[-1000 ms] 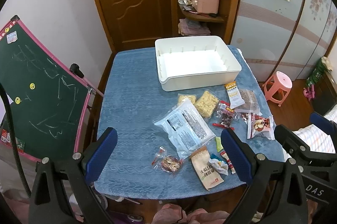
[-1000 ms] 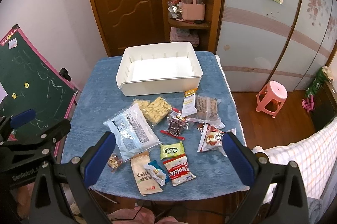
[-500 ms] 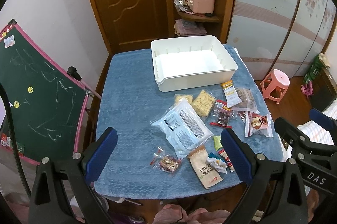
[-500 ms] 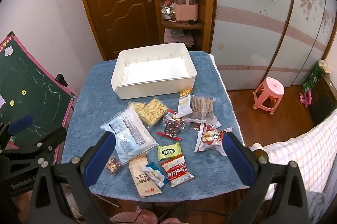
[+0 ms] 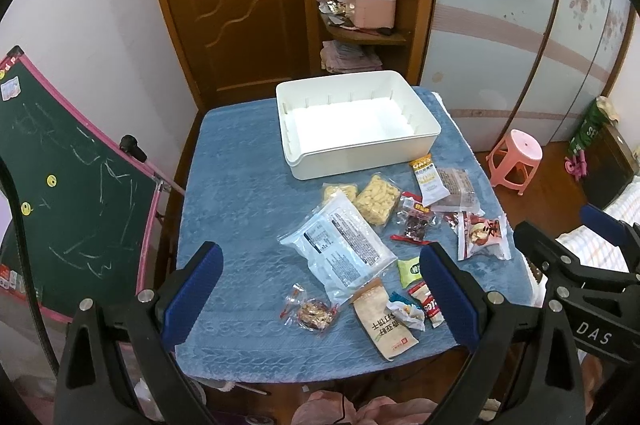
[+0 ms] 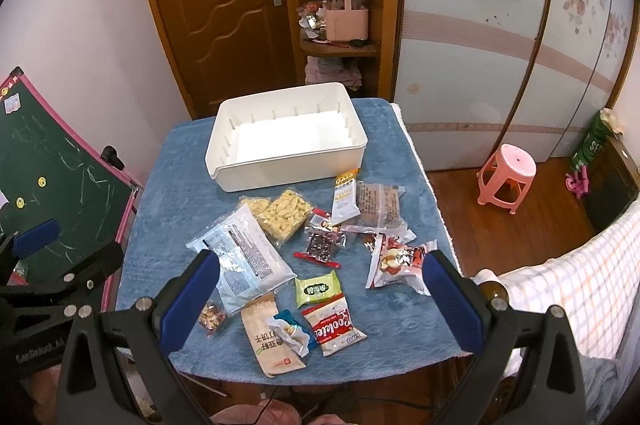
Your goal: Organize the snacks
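ok, left gripper (image 5: pixel 320 289) and right gripper (image 6: pixel 316 305) both hang over the near edge of the blue-covered table (image 5: pixel 240 193), jaws spread wide, nothing between them. white bin (image 6: pixel 288 141) sits at the far side of the table with nothing in it. snacks lie loose in front of it: big clear white-label pouch (image 6: pixel 240 257), yellow cracker pack (image 6: pixel 286 215), green sachet (image 6: pixel 318 288), red cookie pack (image 6: pixel 334 325), tan biscuit bag (image 6: pixel 266 337), red-and-white packet (image 6: pixel 398 261). pink stool (image 6: pixel 506 173) stands on the floor to the right.
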The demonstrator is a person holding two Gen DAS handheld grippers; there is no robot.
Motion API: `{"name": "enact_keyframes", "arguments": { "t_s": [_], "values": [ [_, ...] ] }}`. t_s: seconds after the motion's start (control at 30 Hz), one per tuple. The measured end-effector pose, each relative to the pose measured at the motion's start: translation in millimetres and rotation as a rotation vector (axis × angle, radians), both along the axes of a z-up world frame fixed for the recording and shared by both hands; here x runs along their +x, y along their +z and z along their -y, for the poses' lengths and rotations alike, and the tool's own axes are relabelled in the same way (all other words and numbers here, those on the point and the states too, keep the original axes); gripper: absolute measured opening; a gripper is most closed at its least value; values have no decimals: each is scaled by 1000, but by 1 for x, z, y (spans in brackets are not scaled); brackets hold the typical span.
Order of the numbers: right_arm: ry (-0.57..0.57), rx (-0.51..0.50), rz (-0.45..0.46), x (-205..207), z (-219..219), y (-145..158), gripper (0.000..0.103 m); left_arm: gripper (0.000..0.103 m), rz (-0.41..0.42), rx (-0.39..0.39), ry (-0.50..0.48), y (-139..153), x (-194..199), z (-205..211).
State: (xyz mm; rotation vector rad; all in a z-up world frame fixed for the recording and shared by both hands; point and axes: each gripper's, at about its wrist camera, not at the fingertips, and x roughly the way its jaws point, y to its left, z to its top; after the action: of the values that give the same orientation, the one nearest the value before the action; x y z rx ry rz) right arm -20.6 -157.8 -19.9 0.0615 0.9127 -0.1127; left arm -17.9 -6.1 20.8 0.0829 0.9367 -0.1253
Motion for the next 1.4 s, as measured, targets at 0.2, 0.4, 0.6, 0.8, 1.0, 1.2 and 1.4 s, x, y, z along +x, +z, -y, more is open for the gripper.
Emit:
{"name": "enact_keyframes", "arguments": {
  "t_s": [0.2,0.4,0.6,0.8,1.0,1.2,1.4],
  "values": [
    [-9,0,4,-1,1,2,102,98,4,-2,0,0,-1,0],
    [-7,1,3,-2,2,2,102,98,4,-1,0,-1,-2,2],
    [1,0,-1,1,1,5,102,98,-4,-2,4,-6,-3,0],
    [12,-3,-10,5,-3,2,102,98,-21,-7,8,-13,-1,-5],
    [19,2,-6,4,-4,-2,102,98,-17,-15,18,-17,5,-9],
    [-13,-17,16,6,11,-8,102,98,20,5,62,-27,16,-28],
    [20,-45,-25,12,12,-37,102,98,-41,1,82,-62,32,-49]
  ]
}}
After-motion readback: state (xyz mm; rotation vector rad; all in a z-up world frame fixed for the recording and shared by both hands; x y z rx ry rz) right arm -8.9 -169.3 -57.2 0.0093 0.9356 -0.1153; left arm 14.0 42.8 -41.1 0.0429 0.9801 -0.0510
